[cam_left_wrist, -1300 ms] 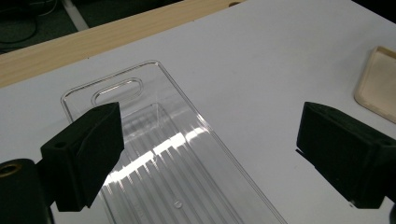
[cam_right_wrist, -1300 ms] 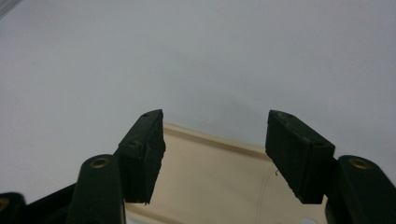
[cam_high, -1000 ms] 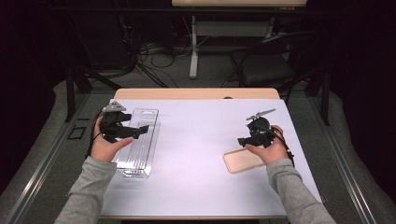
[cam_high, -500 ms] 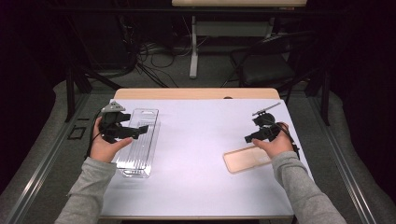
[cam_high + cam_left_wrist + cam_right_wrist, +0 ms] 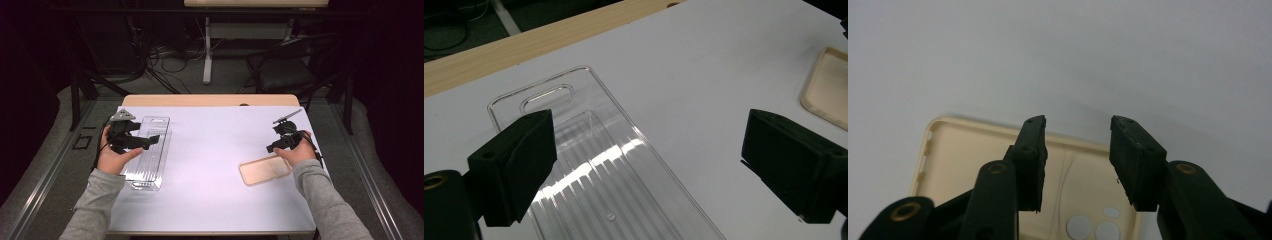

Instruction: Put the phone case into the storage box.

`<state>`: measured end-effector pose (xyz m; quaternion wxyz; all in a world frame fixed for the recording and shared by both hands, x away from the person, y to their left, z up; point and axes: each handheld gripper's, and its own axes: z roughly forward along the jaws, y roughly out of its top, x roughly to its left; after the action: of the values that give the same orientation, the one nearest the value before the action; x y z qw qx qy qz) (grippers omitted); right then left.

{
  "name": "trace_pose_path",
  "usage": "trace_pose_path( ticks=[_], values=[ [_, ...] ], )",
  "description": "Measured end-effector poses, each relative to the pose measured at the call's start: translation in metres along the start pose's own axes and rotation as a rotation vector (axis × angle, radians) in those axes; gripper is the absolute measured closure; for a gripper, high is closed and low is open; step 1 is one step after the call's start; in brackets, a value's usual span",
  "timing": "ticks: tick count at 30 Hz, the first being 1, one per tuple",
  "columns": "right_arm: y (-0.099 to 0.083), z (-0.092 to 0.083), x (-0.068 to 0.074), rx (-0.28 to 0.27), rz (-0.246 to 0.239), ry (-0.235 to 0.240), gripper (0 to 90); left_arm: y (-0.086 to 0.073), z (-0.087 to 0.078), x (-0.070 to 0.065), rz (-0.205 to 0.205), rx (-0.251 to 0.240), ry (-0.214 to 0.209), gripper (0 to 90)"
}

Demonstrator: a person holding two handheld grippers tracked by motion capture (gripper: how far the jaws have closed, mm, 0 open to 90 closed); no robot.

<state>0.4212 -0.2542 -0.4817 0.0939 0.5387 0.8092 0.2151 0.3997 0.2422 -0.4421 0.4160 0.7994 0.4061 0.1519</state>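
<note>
A clear plastic tray [image 5: 145, 167] lies at the table's left, its hang-slot end pointing away from me. My left gripper [image 5: 153, 140] hovers over it with its jaws wide open and nothing between them; the left gripper view has the tray [image 5: 609, 170] under the left gripper [image 5: 649, 135]. A beige phone case [image 5: 262, 171] lies inside-up at the right. My right gripper [image 5: 270, 148] hangs just above its far edge. In the right gripper view the right gripper [image 5: 1078, 125] is open; its jaws have just been closing, with nothing between them, over the case [image 5: 963, 160].
A white sheet [image 5: 215, 150] covers the table, with a strip of bare wood [image 5: 210, 100] along the far edge. Beyond the table stand a dark chair [image 5: 285, 70] and a tangle of cables on the floor. The phone case [image 5: 831, 85] shows at the left gripper view's right edge.
My right hand has shifted a little to the right and away from me, and its jaws have narrowed. The left hand and the tray have stayed put.
</note>
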Motion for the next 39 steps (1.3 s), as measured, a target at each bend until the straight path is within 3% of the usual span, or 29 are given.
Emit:
trace_pose_path(
  ticks=[16,22,35,39],
  values=[
    [-0.005,0.008,-0.015,0.056,0.032,-0.019,62.9,-0.001,-0.003,0.004,-0.017,-0.009,0.005,7.7],
    [-0.006,0.012,-0.015,0.097,0.018,-0.043,61.1,-0.001,-0.004,0.005,-0.016,-0.009,0.007,7.8],
    [-0.011,0.019,-0.019,0.156,0.01,-0.054,69.1,-0.001,-0.004,0.005,-0.02,-0.011,0.011,7.8],
    [-0.014,0.019,-0.023,0.165,0.03,-0.066,69.7,-0.001,-0.004,0.005,-0.021,-0.009,0.012,7.8]
  ],
)
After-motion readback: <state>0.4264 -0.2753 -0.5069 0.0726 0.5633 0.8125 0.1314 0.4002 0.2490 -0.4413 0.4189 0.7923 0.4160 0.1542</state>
